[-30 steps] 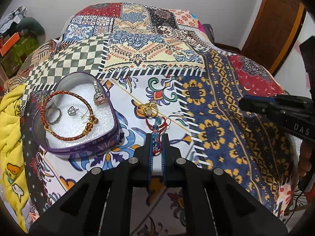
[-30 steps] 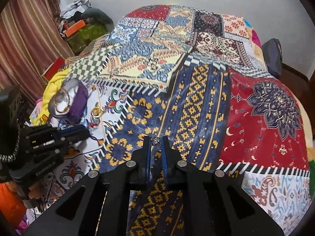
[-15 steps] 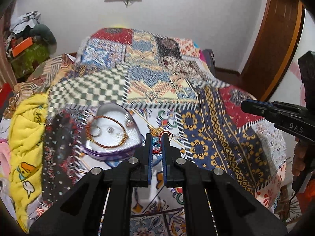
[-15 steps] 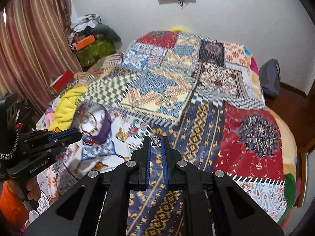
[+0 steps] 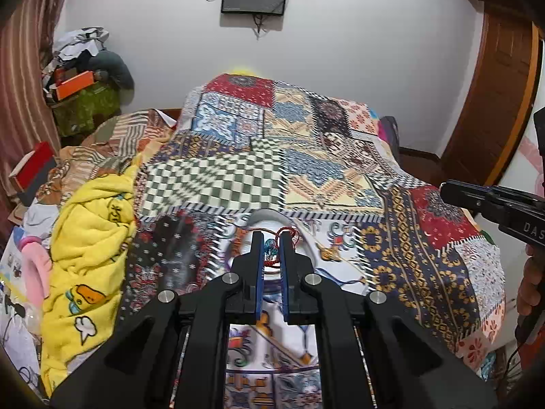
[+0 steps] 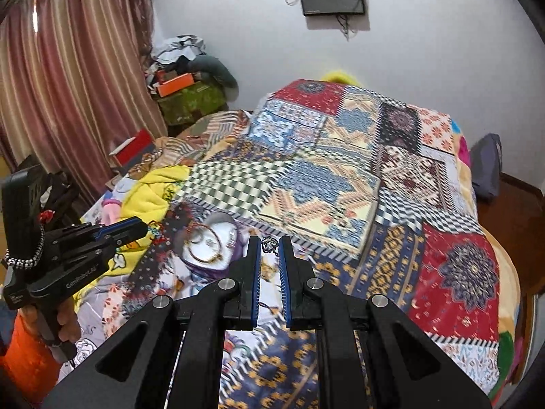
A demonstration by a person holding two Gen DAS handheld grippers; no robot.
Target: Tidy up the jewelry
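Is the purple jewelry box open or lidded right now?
Open: the purple box shows its white lining, with a gold bracelet lying inside.

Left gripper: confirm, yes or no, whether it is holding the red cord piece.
Yes: the left gripper is closed on the red cord piece, which sits pinched between its blue pads.

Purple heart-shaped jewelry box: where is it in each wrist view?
Left wrist: purple heart-shaped jewelry box sits centre, mostly hidden behind the left gripper, only its white top edge showing.
Right wrist: box lies left of centre, just left of the right gripper, orange bracelet inside.
Shared landmark: green checkered quilt patch just beyond it.
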